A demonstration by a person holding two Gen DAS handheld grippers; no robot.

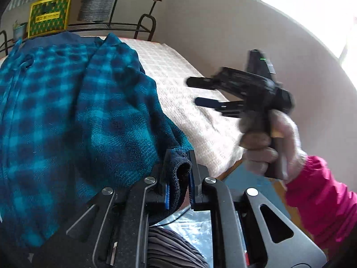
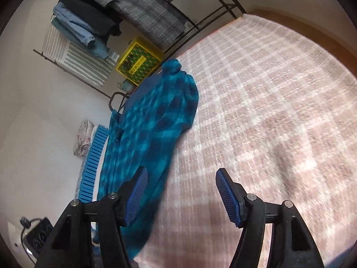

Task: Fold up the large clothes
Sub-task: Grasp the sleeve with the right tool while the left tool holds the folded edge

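A teal and navy plaid fleece garment (image 1: 67,111) lies spread on the bed's pale checked cover (image 1: 178,71). My left gripper (image 1: 178,163) is shut on a dark folded edge of the garment at its near right corner. In the left wrist view my right gripper (image 1: 196,91) hovers over the bare cover to the right of the garment, held by a hand with a pink sleeve (image 1: 323,189). In the right wrist view that right gripper (image 2: 181,178) stands open with nothing between its blue pads (image 2: 225,189), above the garment's (image 2: 151,116) right border and the cover (image 2: 267,111).
A black metal rack (image 2: 200,22) at the bed's far end carries a grey checked coat (image 2: 145,15) and jeans (image 2: 78,26). A yellow box (image 2: 138,62) stands below it. A blue slatted panel (image 2: 93,156) and a power strip (image 2: 38,234) lie to the left. A bright window (image 1: 312,6) is at right.
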